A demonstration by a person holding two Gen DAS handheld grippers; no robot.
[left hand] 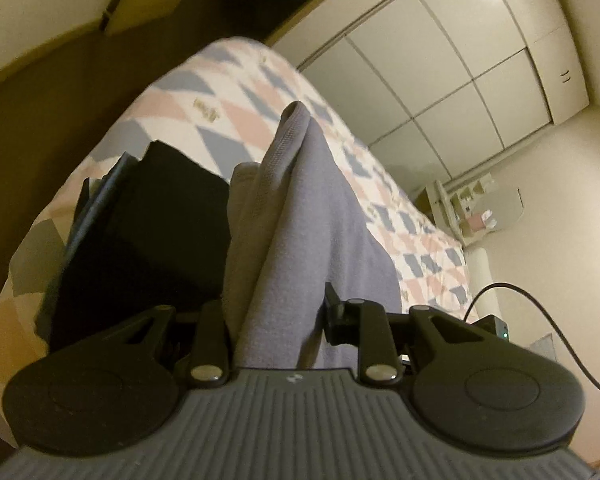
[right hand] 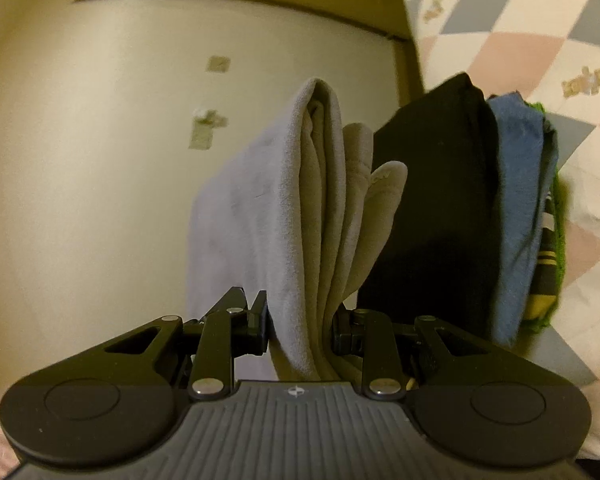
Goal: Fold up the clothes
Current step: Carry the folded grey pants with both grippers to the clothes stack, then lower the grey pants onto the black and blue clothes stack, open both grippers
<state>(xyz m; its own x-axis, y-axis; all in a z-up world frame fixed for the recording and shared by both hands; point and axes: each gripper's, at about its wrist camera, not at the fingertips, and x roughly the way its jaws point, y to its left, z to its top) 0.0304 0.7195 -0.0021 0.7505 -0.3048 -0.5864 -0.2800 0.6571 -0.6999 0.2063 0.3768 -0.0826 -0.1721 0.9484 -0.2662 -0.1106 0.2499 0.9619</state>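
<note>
Left hand-held gripper (left hand: 278, 316): I see its jaws clamped on the grey folded garment (left hand: 300, 216), which runs from the jaws toward frame centre. Right hand-held gripper (right hand: 300, 320): jaws likewise closed on the same grey folded garment (right hand: 284, 208), several layers visible edge-on. In the right wrist view the garment is just beside a stack of folded clothes (right hand: 480, 208) right of centre: black, blue, green-striped. The stack sits on the bed with its checked quilt (left hand: 236, 96). Wardrobe doors (left hand: 440, 80) upper right.
</note>
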